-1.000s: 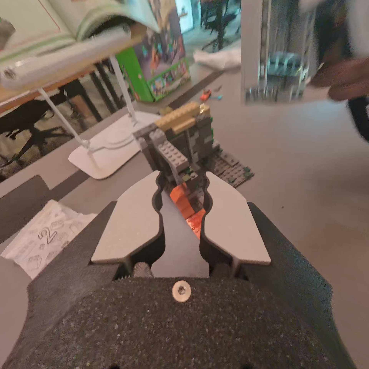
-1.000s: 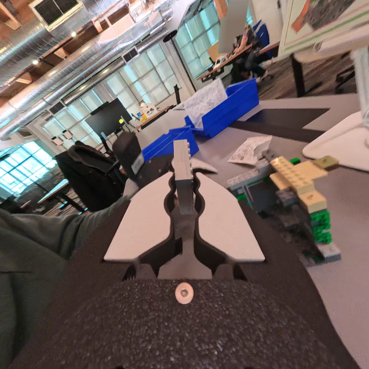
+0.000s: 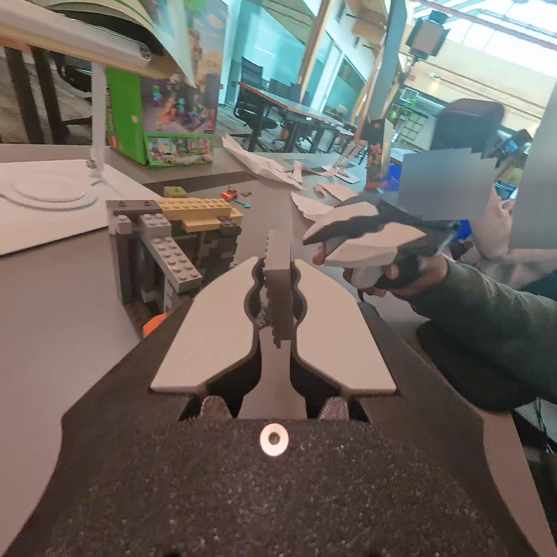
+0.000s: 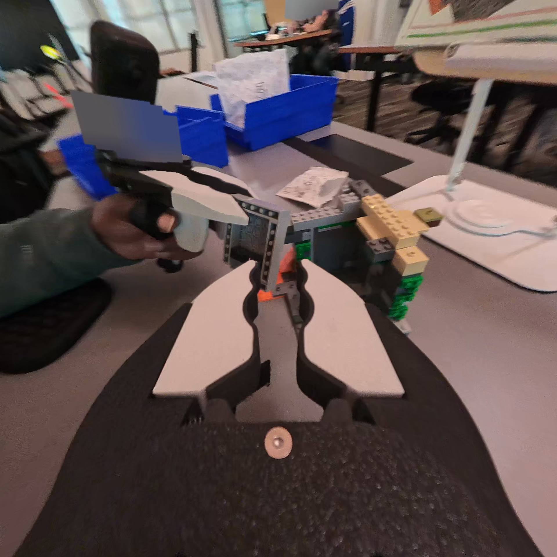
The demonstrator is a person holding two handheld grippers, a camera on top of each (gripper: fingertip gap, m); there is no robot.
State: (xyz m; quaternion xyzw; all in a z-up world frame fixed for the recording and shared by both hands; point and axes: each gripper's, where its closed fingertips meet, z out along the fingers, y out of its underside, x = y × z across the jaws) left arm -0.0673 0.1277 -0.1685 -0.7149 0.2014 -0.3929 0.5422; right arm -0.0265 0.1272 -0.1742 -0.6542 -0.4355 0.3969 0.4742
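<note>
My left gripper is shut on a grey square brick frame and holds it edge-on above the table. In the right wrist view the frame hangs from the left gripper's fingers, its face studded round the rim. My right gripper is open. The frame's lower corner stands just ahead of its tips, with a gap to the pads. In the left wrist view the right gripper sits just right of the frame. A grey, tan and green brick building stands on the table behind, also in the right wrist view.
A white lamp base lies beside the building. A green toy box and torn paper are farther back. Blue bins and a printed paper bag sit beyond the left gripper. A black pad lies under the left forearm. The tips of one gripper are about 5 cm away from the tips of the other.
The grey frame has passed from my right gripper to my left. The left closed on it; the right opened and let go. Both grippers have swung toward each other by the building.
</note>
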